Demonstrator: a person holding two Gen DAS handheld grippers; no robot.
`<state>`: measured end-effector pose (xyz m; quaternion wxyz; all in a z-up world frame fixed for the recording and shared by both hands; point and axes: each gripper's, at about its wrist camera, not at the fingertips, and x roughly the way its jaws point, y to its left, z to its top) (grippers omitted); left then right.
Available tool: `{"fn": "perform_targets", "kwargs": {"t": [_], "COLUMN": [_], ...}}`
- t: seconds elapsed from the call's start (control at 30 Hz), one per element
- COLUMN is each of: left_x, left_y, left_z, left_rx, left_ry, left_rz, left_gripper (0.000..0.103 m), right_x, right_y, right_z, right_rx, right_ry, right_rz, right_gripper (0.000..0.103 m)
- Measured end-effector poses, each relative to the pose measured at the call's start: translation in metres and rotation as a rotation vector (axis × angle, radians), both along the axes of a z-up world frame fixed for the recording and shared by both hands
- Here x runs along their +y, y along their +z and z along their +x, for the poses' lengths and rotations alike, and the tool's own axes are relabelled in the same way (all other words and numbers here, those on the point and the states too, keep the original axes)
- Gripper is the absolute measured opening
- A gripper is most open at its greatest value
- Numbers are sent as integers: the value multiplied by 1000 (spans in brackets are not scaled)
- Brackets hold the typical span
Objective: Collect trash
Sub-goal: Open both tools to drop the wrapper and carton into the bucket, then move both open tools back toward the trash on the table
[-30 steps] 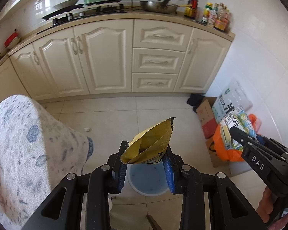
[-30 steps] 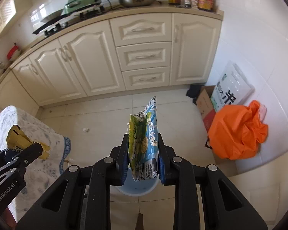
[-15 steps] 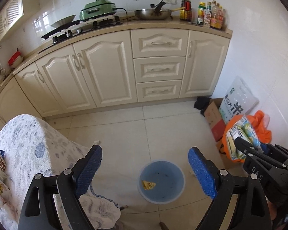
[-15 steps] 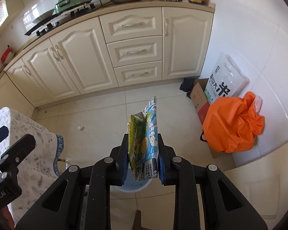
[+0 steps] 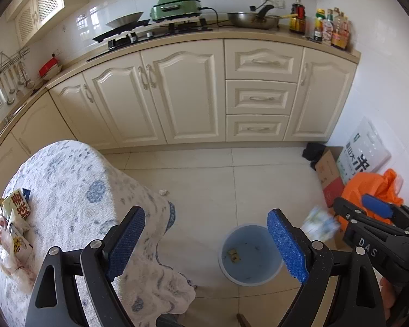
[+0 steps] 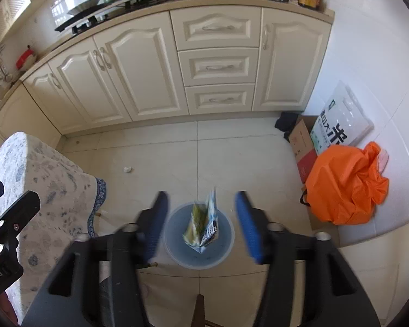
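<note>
Am opening right gripper [image 6: 199, 224], wrapper [image 6: 201, 226] dropping into bin [image 6: 226, 248]; left gripper [image 5: 205, 242] spread, empty; next fetching table [image 5: 68, 185] trash

I see a crumpled green, white and blue snack wrapper [image 6: 201, 227], blurred, upright above the round pale-blue plastic bin [image 6: 223, 256] on the floor tiles, touching neither pad. A small yellow wrapper [image 5: 234, 255] lies on the bin's bottom. More wrappers [image 5: 15, 218] sit at the bench's nine-o'clock edge.

A tiled floor [image 6: 231, 158] carries a blue bin [image 6: 174, 256]; right of the bin sit an orange bag [image 6: 343, 188] and a cardboard box [image 6: 302, 141], left a cloth-covered table [image 5: 68, 190] with wrappers [image 5: 16, 209]
</note>
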<state>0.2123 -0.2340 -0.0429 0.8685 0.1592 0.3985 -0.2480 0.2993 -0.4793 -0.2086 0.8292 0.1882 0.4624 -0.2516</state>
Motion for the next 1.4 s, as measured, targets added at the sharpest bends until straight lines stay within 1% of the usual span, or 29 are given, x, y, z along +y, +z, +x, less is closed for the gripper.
{"fn": "perform_targets", "kwargs": {"t": [0.07,0.5,0.8,1.13,1.4], "left_x": [4,24,46,99,162], "left_y": [1,9,20,37,52], "left_z": [-2,-3,-12,-35,-71], "left_rx": [1,19,5,-37,-89], "left_ry": [14,18,40,120,246], "left_rz": [0,-27,-54,-105,-141], "left_gripper": [89,89,89,89,89], "right_x": [2,12,25,68,125], "right_y": [2,10,20,46,62], "right_z": [0,-2,-6,-1,11], "right_rx": [-11,-7,-17,-71,-118], "right_ry": [5,15,34,126,271], "right_rz": [-4,-30,-52,-93,-108], "right_gripper": [74,74,74,74,75]}}
